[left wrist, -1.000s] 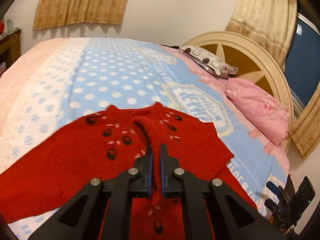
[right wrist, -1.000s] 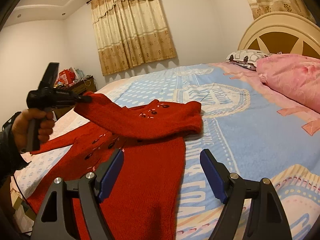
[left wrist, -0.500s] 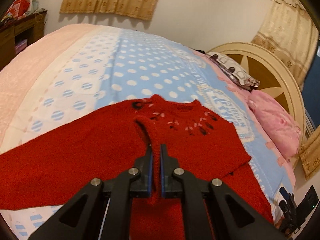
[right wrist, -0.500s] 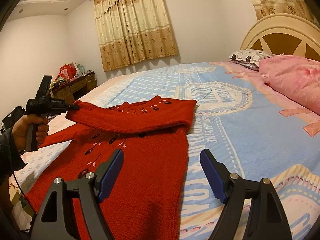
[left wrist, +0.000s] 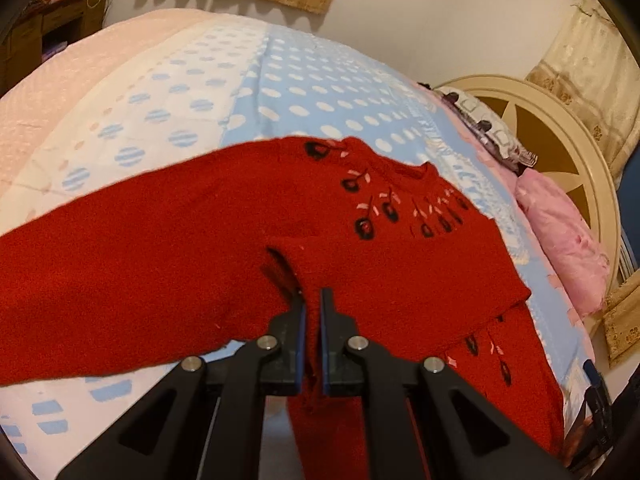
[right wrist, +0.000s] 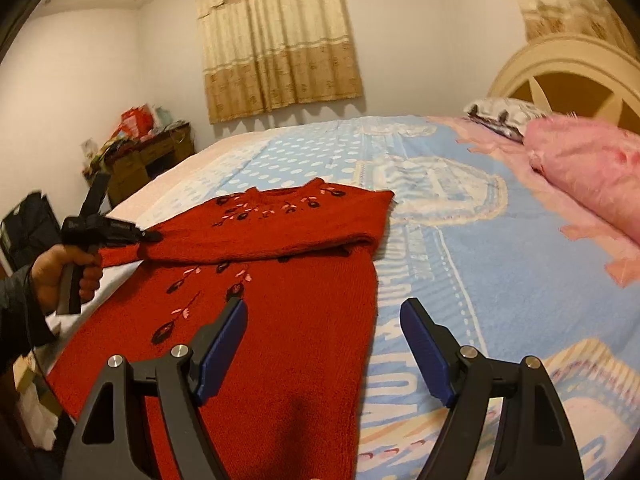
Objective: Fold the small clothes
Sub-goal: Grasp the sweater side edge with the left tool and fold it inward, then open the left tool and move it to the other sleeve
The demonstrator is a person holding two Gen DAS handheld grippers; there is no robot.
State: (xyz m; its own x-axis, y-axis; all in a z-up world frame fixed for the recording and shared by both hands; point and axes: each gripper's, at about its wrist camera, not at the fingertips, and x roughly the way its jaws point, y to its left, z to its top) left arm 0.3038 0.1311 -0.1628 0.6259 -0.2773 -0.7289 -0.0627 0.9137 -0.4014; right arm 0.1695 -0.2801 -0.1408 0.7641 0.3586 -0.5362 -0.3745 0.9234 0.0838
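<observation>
Left gripper pinches red sweater sleeve; right gripper spread above hem.

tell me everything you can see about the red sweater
The red sweater is a fuzzy knit with dark flowers and pink leaves stitched round the neckline and down the front. It lies on the blue dotted bedspread, its body flat. One sleeve is folded across the chest, its end pinched in the shut left claw. The open right claw hovers over the body, not touching it.

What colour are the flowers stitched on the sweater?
Black blooms with pink leaves on the red sweater; clearest in the right wrist view.
</observation>
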